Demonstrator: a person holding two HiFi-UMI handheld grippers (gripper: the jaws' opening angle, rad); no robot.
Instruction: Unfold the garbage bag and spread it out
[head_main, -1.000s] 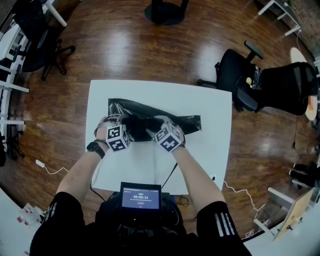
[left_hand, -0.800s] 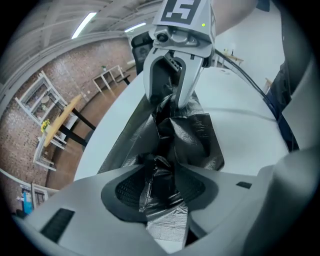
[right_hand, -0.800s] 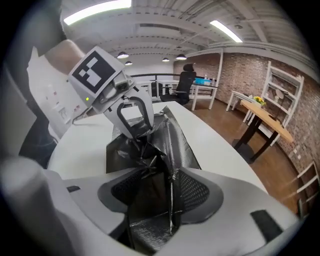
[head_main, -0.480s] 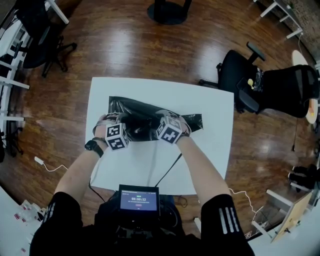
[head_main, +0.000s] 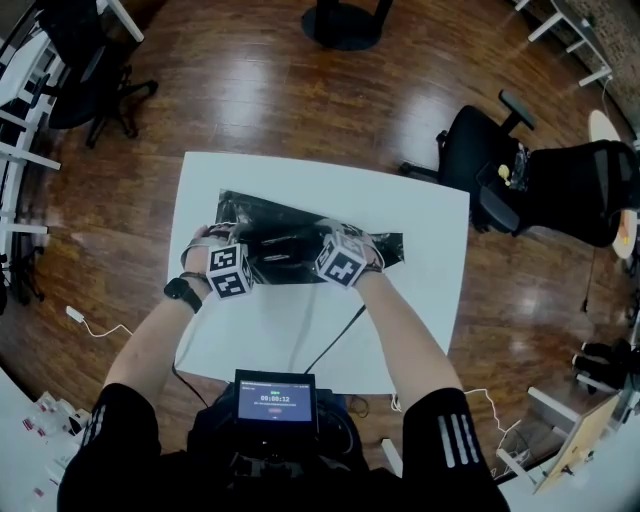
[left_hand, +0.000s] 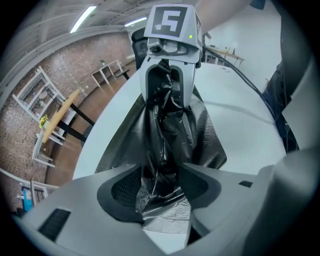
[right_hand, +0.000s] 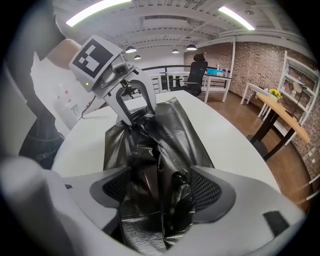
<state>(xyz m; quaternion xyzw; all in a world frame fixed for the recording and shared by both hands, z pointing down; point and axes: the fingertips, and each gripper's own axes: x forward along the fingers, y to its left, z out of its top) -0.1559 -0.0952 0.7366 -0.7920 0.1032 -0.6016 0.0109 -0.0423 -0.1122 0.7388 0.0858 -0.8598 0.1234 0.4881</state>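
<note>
The white table (head_main: 425, 265) was cut off at its near edge by the person's arms and by a small screen (head_main: 275, 398) at the chest. The black garbage bag (head_main: 285, 214) lay on the far half of the table. In the head view its middle was hidden under both hands and the marker cubes, so the jaw tips could not be made out there. Whether the bag's layers had separated could not be determined.

The bag's long axis ran across the table from left to right, with a slight slant: the left end lay farther from the person and the right end nearer. The two ends lay flat; the middle was bunched into a raised ridge.

Compared with one second earlier, the bag kept the same place and slant. The left gripper (left_hand: 161, 176) had just been opening its jaws. A crumpled fold stood between them, clear of the left pad. The right gripper (right_hand: 161, 184) had also just been opening, by more. Its jaws stood wide, with the ridge loose between them and both mesh pads exposed.
</note>
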